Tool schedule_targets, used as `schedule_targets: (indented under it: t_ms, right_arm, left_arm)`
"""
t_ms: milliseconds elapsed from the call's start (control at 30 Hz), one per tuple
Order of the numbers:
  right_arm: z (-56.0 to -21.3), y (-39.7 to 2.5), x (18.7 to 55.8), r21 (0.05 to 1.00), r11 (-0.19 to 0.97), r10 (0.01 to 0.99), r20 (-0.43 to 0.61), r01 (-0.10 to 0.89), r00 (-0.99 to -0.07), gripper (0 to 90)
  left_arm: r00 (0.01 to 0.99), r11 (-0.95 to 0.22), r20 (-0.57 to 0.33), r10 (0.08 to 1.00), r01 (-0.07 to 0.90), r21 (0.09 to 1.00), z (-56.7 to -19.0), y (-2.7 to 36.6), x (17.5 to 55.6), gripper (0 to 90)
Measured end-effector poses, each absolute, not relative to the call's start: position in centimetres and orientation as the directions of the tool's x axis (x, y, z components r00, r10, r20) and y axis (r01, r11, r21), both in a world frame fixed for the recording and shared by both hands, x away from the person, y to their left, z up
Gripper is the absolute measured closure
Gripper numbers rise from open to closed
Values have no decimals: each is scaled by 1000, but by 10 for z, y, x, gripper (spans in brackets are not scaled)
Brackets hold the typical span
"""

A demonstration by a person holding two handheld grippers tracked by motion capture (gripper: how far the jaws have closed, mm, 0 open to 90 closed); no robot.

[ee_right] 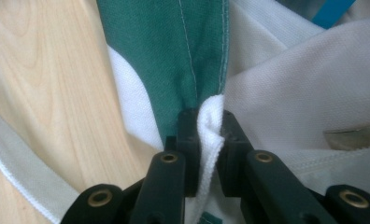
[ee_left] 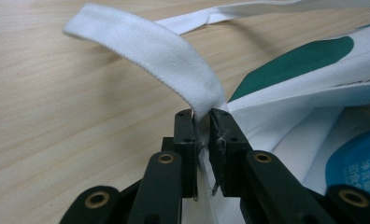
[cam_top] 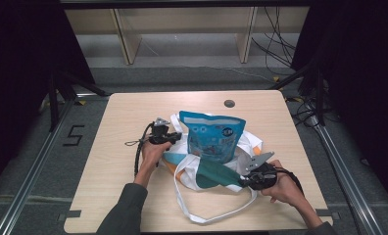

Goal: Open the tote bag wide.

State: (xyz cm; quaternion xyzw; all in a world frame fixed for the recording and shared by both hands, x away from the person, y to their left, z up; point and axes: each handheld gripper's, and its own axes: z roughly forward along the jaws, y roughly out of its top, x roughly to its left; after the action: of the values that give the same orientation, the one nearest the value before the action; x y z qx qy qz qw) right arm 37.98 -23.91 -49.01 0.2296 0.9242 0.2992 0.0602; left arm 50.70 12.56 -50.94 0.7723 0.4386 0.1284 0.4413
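A white tote bag (cam_top: pixel 209 171) with green and orange patches lies on the wooden table (cam_top: pixel 118 142). A blue snack pouch (cam_top: pixel 212 137) stands upright in its mouth. My left gripper (cam_top: pixel 175 137) is shut on the bag's rim at the left, where a white strap (ee_left: pixel 164 51) joins the rim. In the left gripper view the cloth (ee_left: pixel 202 122) is pinched between the jaws. My right gripper (cam_top: pixel 242 181) is shut on the bag's rim at the near right. There a white fold (ee_right: pixel 210 122) sits between the jaws, beside the green patch (ee_right: pixel 174 51).
A long white strap (cam_top: pixel 216 215) loops toward the table's front edge. A round grommet (cam_top: pixel 229 103) sits near the far edge. Bare wood lies to the left and right of the bag. Shelving and cables stand beyond the table.
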Motion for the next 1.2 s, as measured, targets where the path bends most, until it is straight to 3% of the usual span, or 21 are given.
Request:
schedule_targets:
  t_ms: [67,167,267,367,600,733,867,933,1033,1200]
  right_arm:
    - [-490,-239,377,578,713,477,16,398,-879,822]
    - [-488,-240,377,581,708,484,16,402,-875,807]
    - [-477,-241,375,586,687,517,23,430,-856,704]
    - [-452,-249,376,666,632,499,40,395,-866,628]
    - [-402,-263,384,779,518,595,-32,353,-803,556]
    - [-404,-267,404,783,491,657,-45,382,-752,528]
    - [-415,-264,421,740,515,669,-31,433,-743,520]
    - [-421,-259,428,734,511,678,-24,448,-734,512]
    - [-428,-254,436,738,510,686,-38,443,-726,496]
    - [-429,-251,436,735,517,686,-49,439,-726,498]
  left_arm:
    - [568,-200,-217,794,581,789,-508,125,508,806]
    - [559,-217,-191,807,581,784,-497,125,504,766]
    - [574,-195,-177,800,527,827,-477,122,492,687]
    - [599,-192,-177,781,499,845,-455,126,480,643]
    - [685,-253,-146,714,447,858,-429,130,437,594]
    - [752,-268,-173,636,426,864,-428,122,416,544]
    - [801,-353,-134,583,398,846,-432,109,409,468]
    - [804,-399,-102,586,396,827,-437,104,411,389]
    - [819,-403,-127,560,403,822,-443,100,410,391]
    - [838,-472,-63,543,367,802,-450,99,406,369]
